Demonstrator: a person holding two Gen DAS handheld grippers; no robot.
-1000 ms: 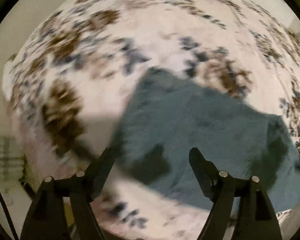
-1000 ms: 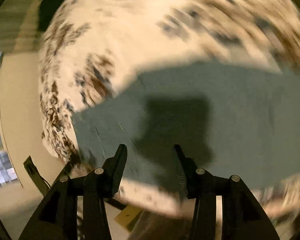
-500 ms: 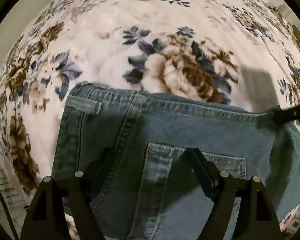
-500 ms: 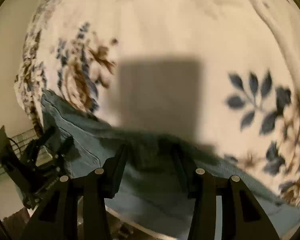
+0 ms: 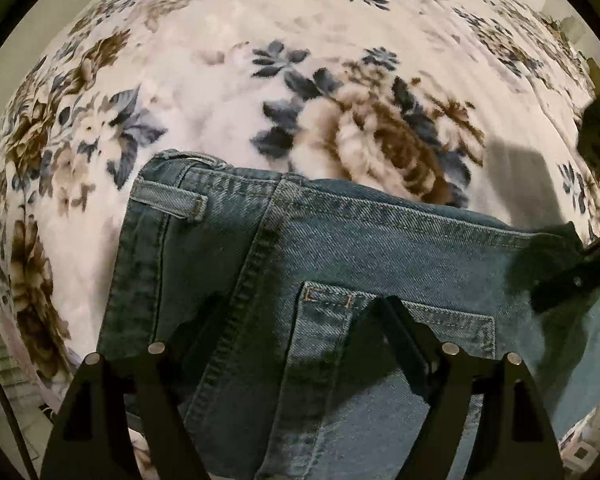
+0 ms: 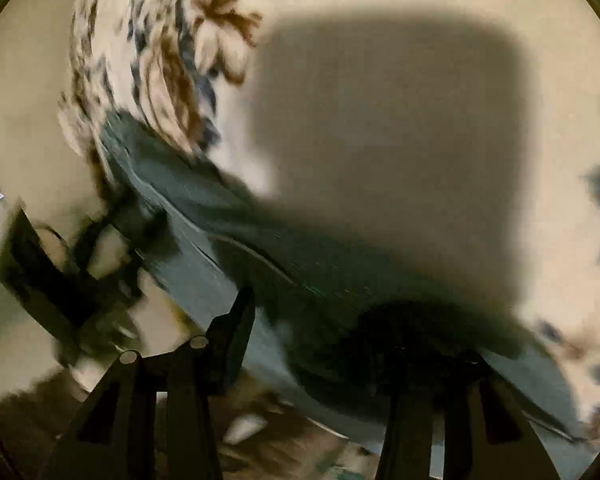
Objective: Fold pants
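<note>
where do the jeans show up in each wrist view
Left wrist: the jeans fill the lower middle, waistband up, back pocket between the gripper fingers.
Right wrist: the jeans run blurred from middle left to bottom right.
Shared landmark: the floral blanket under them.

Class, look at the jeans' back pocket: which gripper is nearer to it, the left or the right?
Left. The left gripper hovers open directly over the back pocket of the jeans. The right gripper sits off at the waistband's far end, beside the pocket, not over it.
</note>
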